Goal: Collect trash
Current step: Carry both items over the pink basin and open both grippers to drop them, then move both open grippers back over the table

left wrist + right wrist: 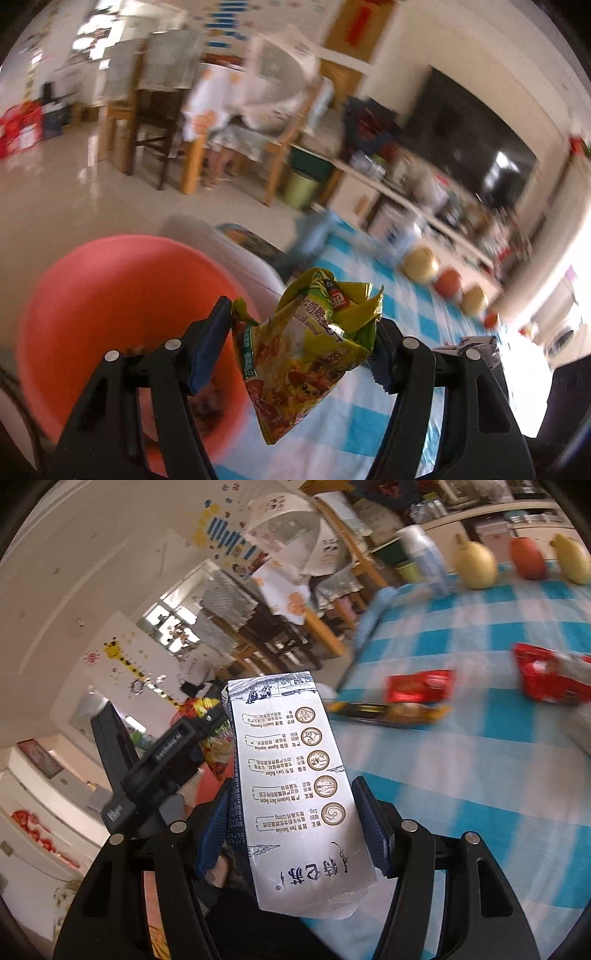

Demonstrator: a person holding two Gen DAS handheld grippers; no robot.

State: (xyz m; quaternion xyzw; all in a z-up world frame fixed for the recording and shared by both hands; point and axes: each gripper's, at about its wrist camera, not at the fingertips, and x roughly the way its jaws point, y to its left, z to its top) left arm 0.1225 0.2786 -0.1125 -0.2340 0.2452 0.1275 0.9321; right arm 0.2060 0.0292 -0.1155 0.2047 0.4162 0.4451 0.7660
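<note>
Here, the left gripper (295, 343) is clamped on a crumpled yellow snack wrapper (303, 347) at lower centre beside a pink bin (110, 295), while the right gripper (291, 827) is clamped on a white milk carton (295, 794) over the blue-checked tablecloth (480, 768).

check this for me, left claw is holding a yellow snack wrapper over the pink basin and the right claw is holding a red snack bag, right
Not quite. The right claw holds a white milk carton, as the right wrist view shows; the red snack bags lie on the checked tablecloth. The rest stands: the left claw holds the yellow snack wrapper by the pink basin.
</note>
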